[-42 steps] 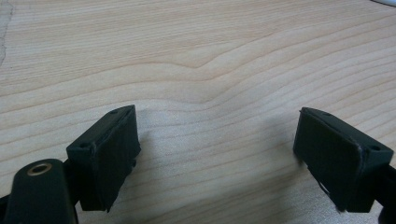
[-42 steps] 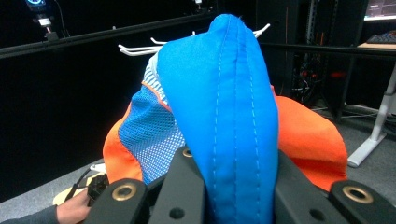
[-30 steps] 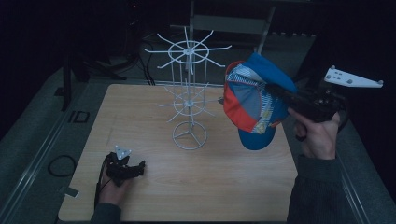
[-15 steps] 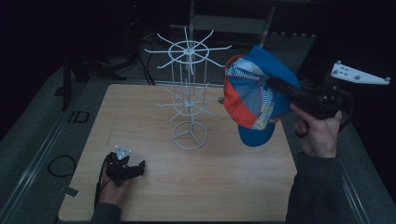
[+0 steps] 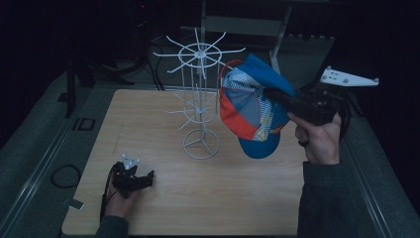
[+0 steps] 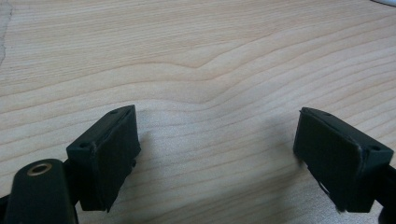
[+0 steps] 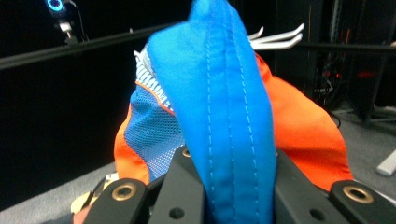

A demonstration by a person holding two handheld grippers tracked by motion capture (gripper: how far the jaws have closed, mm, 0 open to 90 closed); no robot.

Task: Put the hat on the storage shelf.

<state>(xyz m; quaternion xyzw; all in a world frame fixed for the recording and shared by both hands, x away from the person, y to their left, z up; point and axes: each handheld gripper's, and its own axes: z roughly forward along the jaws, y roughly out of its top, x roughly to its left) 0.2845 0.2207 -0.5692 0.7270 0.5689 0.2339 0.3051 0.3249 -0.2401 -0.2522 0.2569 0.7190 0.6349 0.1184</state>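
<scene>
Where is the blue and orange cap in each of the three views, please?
High view: the cap hangs right of centre, beside the white wire rack, clamped by the right gripper.
Left gripper view: not in it; bare wooden table between open jaws.
Right gripper view: the cap rises at centre from between the jaws.
Shared landmark: the rack, whose white prongs poke out behind the cap.

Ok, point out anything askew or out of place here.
Nothing stands out. The cap hangs tilted from the right gripper, clamped by its blue brim, beside the upright wire rack. The left gripper rests open on the table.
</scene>
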